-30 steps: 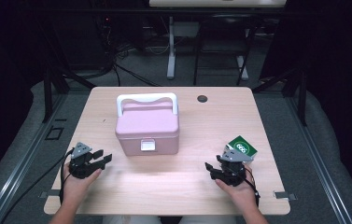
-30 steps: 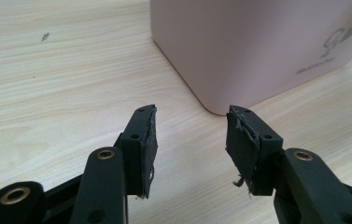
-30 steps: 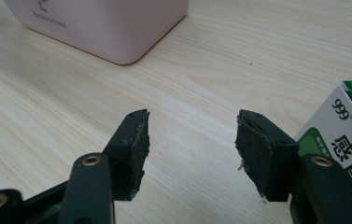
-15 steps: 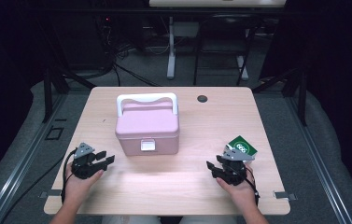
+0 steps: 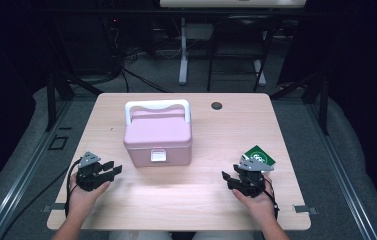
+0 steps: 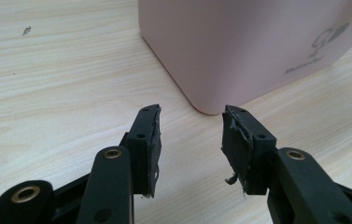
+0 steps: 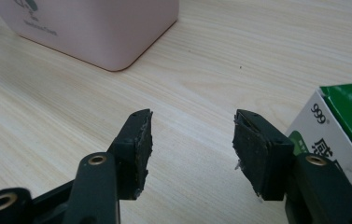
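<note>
Both tongs stand apart and empty: my left gripper (image 5: 110, 169) sits near the pink box (image 5: 158, 137) at mid-table, latch side toward me, my right gripper (image 5: 228, 179) just beside the green-and-white carton (image 5: 259, 156). If I swing right carelessly I judge the outer jaw could nudge that carton toward the near table edge. Pale wood-grain table (image 5: 236, 125) with a small dark cap (image 5: 217, 105) at the back; dim room, cables and stands behind.
</note>
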Motion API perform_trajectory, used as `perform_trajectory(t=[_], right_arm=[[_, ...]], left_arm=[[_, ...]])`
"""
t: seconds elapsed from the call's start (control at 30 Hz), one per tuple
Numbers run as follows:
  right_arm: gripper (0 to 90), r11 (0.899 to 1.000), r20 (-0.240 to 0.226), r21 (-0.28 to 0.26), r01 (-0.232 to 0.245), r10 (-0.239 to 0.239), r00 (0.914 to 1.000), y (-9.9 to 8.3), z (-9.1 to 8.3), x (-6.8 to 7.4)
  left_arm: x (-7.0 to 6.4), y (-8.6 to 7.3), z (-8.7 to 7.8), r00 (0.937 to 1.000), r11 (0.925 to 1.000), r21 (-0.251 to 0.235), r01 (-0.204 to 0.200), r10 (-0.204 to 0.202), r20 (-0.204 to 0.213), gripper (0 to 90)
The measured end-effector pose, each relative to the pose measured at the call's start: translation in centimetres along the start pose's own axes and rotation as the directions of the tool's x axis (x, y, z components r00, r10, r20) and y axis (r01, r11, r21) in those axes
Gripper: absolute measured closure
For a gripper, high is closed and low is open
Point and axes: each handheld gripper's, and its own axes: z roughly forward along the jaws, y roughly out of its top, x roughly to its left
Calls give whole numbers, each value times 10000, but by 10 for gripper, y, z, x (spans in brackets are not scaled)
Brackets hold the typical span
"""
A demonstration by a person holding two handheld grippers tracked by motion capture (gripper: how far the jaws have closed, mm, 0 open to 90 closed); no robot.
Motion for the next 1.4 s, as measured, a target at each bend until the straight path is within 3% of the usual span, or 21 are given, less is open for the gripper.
perform_trajectory(t=[0.13,0.23,0.43,0.6,0.7,1.0,1.13,1.37,1.4], right_arm=[[511,10000,-283,64,-25,27,9996,8,1,-1],[533,9985,-458,-52,-551,548,9974,21,3,-1],[571,9977,-490,-247,-631,619,9969,38,13,-1],[593,9952,-553,-377,-902,881,9946,55,31,-1],[594,9965,-489,-310,-772,757,9959,62,42,0],[604,9964,-442,-257,-813,801,9958,69,72,4],[627,9941,-522,-249,-1059,1044,9932,68,87,7],[630,9930,-631,-519,-1065,1032,9927,71,100,17],[605,9939,-470,-550,-951,926,9946,70,103,21]], left_arm=[[6,14,-5,9993,9992,-213,347,-349,-104,563],[11,26,-9,9983,9970,-531,566,-574,-139,553],[16,37,-8,9980,9965,-642,530,-551,-318,552],[18,45,1,9981,9970,-564,533,-550,-293,569],[17,49,6,9983,9961,-709,519,-536,-221,573],[10,50,22,9991,9975,-570,414,-406,139,593],[10,50,28,9995,9981,-533,306,-303,63,618],[10,49,30,9997,9982,-559,236,-230,110,643],[11,49,30,9996,9980,-579,254,-247,116,643]])
